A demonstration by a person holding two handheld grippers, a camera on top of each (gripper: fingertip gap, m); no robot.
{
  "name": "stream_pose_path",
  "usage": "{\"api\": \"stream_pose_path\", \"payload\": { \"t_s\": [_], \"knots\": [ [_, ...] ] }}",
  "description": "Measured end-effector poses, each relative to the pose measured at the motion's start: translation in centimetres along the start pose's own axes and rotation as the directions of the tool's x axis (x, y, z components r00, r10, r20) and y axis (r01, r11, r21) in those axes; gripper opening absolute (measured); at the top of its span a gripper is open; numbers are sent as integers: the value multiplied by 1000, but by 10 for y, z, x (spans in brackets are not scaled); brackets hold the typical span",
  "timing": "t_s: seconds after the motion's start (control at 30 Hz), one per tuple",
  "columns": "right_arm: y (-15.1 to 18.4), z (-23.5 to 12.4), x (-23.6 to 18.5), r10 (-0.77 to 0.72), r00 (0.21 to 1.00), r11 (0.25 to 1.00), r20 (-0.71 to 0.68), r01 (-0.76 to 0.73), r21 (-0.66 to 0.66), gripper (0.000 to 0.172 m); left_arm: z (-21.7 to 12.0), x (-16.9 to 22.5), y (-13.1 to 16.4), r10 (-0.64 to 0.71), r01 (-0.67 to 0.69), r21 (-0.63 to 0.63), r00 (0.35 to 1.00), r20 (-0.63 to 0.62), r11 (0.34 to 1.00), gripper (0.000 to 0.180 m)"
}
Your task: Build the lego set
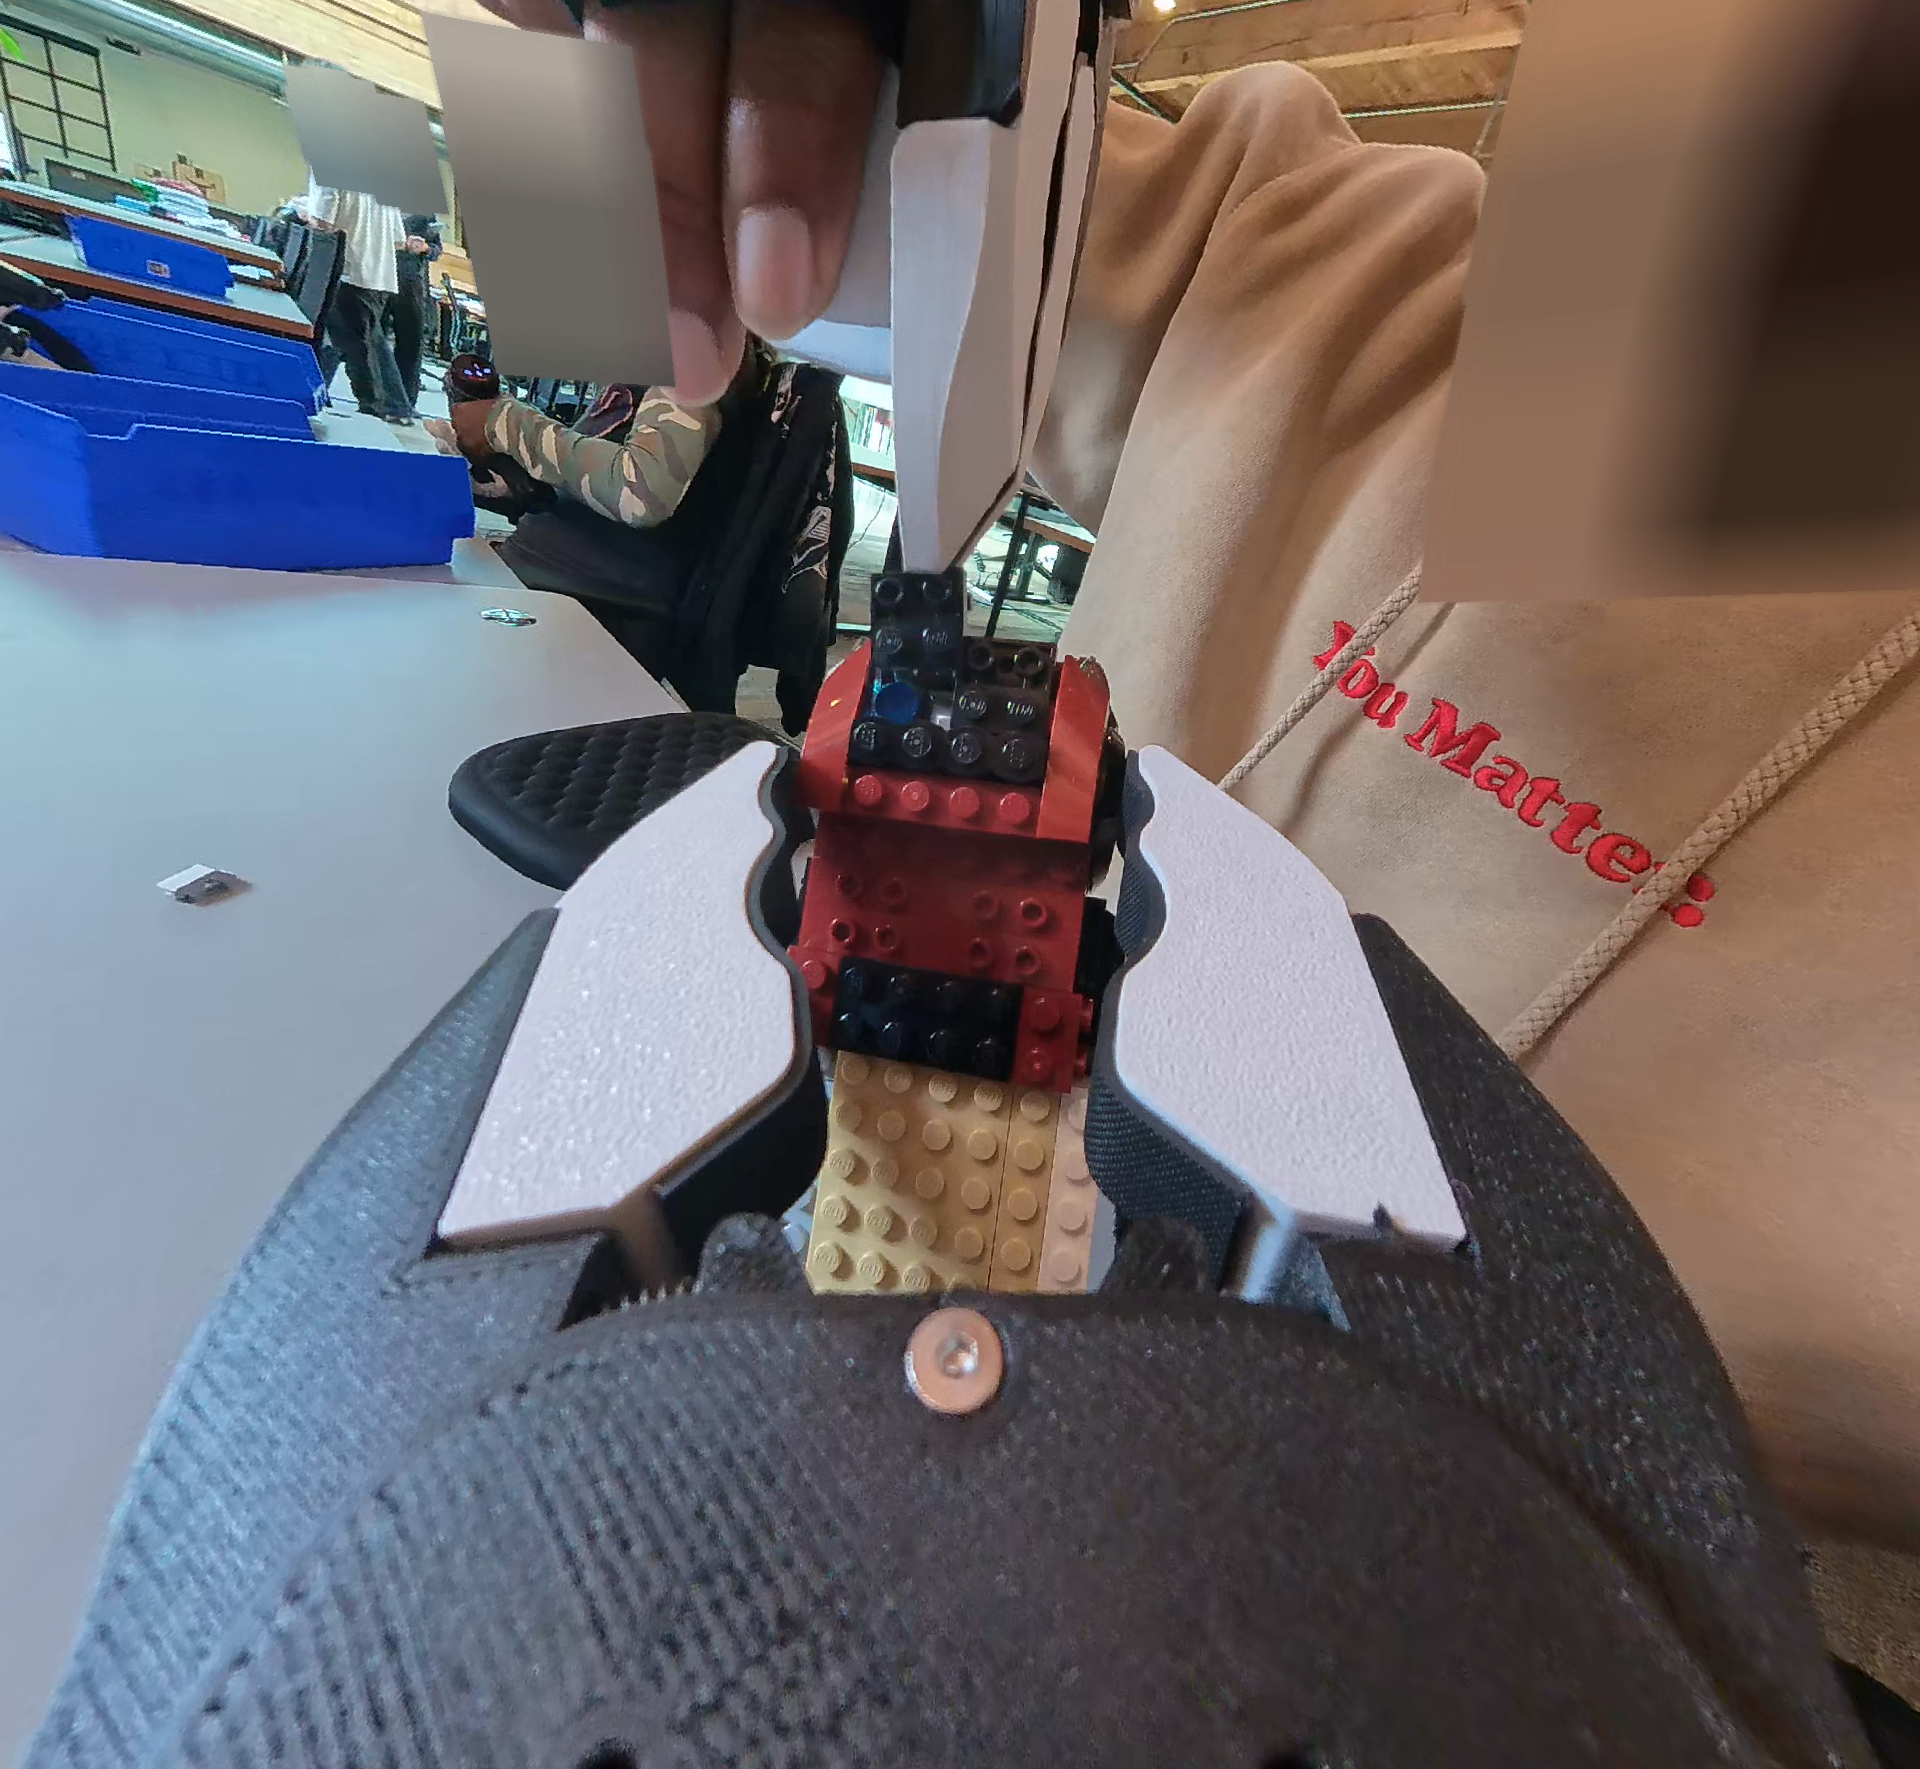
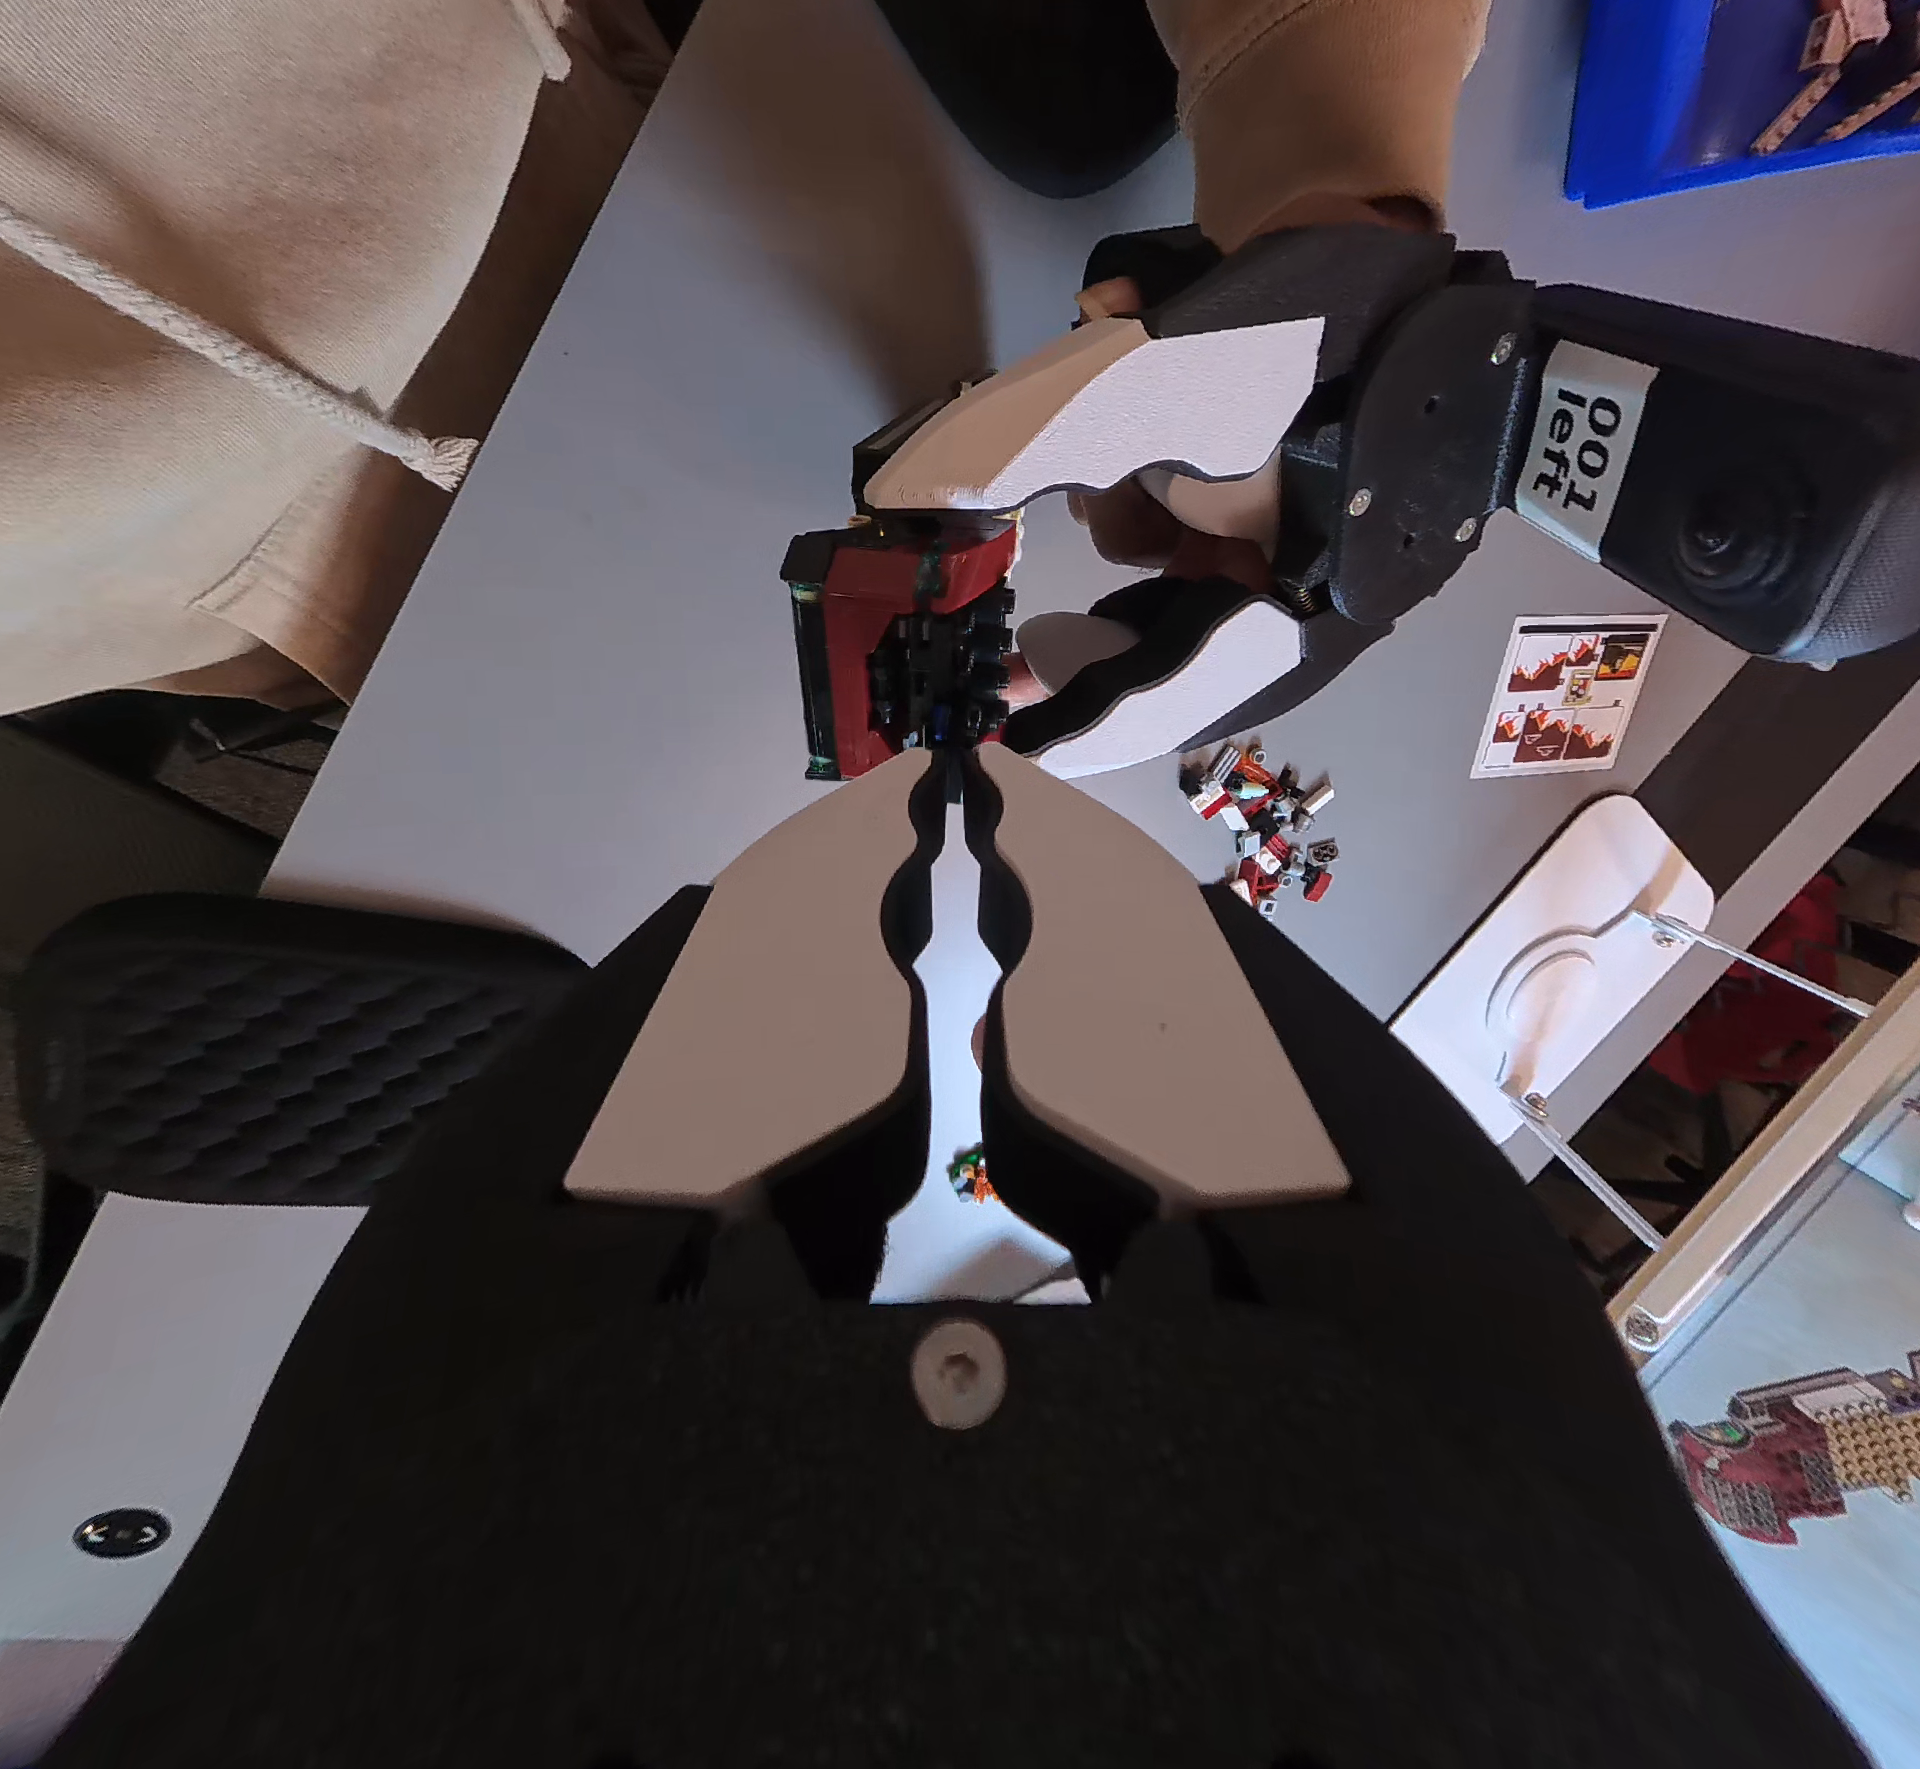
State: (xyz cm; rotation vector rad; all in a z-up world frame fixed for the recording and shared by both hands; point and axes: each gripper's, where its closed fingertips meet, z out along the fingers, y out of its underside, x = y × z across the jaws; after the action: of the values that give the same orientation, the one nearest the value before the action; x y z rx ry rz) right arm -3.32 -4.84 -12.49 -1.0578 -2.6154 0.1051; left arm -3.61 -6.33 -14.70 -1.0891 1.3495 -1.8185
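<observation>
My left gripper (image 1: 956,784) is shut on a dark red and black brick model (image 1: 935,898) with a tan plate (image 1: 935,1189) at its near end, and holds it above the grey table (image 1: 208,940). Both pads press its sides. My right gripper (image 2: 948,765) is shut on a small black plate (image 1: 914,618), thin and edge-on between its fingertips (image 2: 948,789). It holds the plate against the far top of the model (image 2: 883,649). In the left wrist view the right gripper (image 1: 940,545) comes down from above. In the right wrist view the left gripper (image 2: 966,587) clamps the model from the right.
A pile of small loose bricks (image 2: 1262,826), a sticker sheet (image 2: 1569,696), a white stand (image 2: 1548,971) and an instruction page (image 2: 1818,1470) lie on the table to the right. Blue bins (image 2: 1745,5) (image 1: 208,472) stand farther off. A black chair armrest (image 1: 592,784) is at the table's edge.
</observation>
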Motion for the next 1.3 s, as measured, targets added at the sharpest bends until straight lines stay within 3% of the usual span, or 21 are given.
{"api": "stream_pose_path", "payload": {
  "t_s": [0.77,1.03,1.2,1.3],
  "knots": [
    [2,-3,-1,6,997,1000,-75,-7,-13,3,-2,-3,-2,0,0,17,1000,10,1000,60],
    [8,-1,0,2,986,1000,-164,-1,8,3,-2,-6,-2,13,-14,16,999,45,1000,59],
    [18,2,-9,-32,950,999,-311,36,7,3,5,-17,5,115,-101,-89,978,172,991,60],
    [25,8,-18,-61,909,998,-412,58,-18,3,8,-33,16,247,-176,-248,923,294,953,59]
  ]
}}
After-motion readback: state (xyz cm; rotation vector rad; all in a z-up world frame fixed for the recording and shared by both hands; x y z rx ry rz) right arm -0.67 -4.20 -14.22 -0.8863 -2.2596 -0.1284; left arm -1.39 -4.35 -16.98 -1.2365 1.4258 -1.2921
